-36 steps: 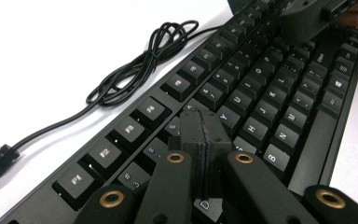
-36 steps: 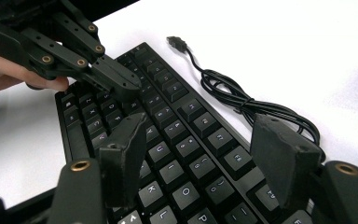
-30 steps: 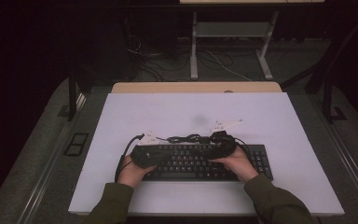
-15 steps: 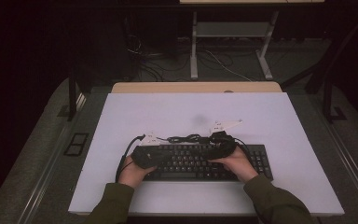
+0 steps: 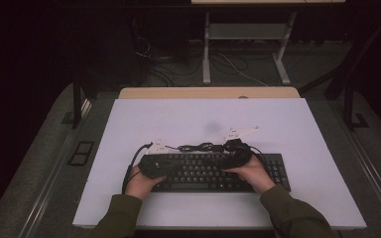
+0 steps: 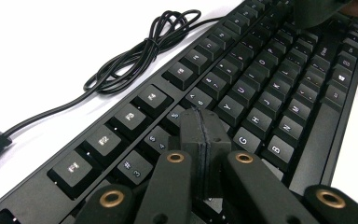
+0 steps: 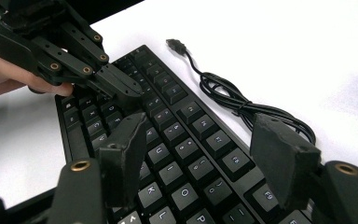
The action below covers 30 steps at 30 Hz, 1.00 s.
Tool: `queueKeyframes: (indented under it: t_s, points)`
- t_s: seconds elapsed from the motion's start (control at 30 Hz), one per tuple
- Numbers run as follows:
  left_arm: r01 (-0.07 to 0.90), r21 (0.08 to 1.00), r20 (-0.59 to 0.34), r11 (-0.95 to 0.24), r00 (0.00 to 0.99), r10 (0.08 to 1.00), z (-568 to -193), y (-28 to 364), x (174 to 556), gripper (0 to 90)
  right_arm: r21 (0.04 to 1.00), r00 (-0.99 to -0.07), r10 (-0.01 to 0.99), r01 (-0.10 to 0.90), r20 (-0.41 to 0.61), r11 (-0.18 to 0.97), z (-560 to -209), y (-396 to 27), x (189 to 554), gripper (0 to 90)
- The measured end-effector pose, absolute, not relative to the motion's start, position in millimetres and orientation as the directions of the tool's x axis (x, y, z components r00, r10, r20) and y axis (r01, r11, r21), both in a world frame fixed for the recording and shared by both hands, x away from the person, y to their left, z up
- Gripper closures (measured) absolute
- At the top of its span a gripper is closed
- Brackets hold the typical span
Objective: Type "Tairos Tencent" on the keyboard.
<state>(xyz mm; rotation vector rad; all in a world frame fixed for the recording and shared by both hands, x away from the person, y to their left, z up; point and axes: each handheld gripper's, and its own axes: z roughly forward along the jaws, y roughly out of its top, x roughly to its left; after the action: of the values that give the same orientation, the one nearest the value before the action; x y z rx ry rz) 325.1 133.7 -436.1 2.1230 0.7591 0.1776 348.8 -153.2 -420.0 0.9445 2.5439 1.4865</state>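
A black keyboard point(image 5: 213, 172) lies across the near half of the white table point(image 5: 203, 119). Its black cable point(image 5: 198, 147) is coiled just behind it and ends in a loose USB plug point(image 7: 175, 45). My left gripper point(image 5: 161, 167) is over the keyboard's left end. Its jaws are pressed together, and the tip point(image 6: 203, 128) rests on or just above the keys point(image 6: 242, 100) near the number row. My right gripper point(image 5: 230, 157) hovers over the middle-right keys, open, with nothing between its fingers point(image 7: 123, 151). The right gripper view also shows the left gripper point(image 7: 119, 86).
Small white paper-like pieces point(image 5: 240, 132) lie on the table behind the keyboard, and another point(image 5: 157, 145) lies near the cable's plug end. A wooden strip point(image 5: 208, 92) edges the table's far side. Beyond it are a desk frame point(image 5: 248, 39) and floor cables.
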Motion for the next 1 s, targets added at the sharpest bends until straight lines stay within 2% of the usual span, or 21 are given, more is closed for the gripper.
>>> queueKeyframes:
  t_s: [0.17,0.57,1.0]
  points:
    - [0.453,0.774,-0.141,-0.443,0.805,0.576,-433.1,135.4,323.3,88.0,0.806,-0.812,0.525,0.478,0.254,0.349,-419.1,-154.4,348.9,35.6]
    - [0.447,0.784,-0.141,-0.431,0.804,0.578,-428.1,144.4,317.0,72.0,0.810,-0.815,0.523,0.471,0.248,0.349,-417.0,-156.6,348.3,36.7]
    - [0.446,0.793,-0.139,-0.416,0.796,0.589,-426.2,153.3,306.3,42.9,0.789,-0.828,0.510,0.468,0.233,0.398,-416.8,-155.6,344.9,60.2]
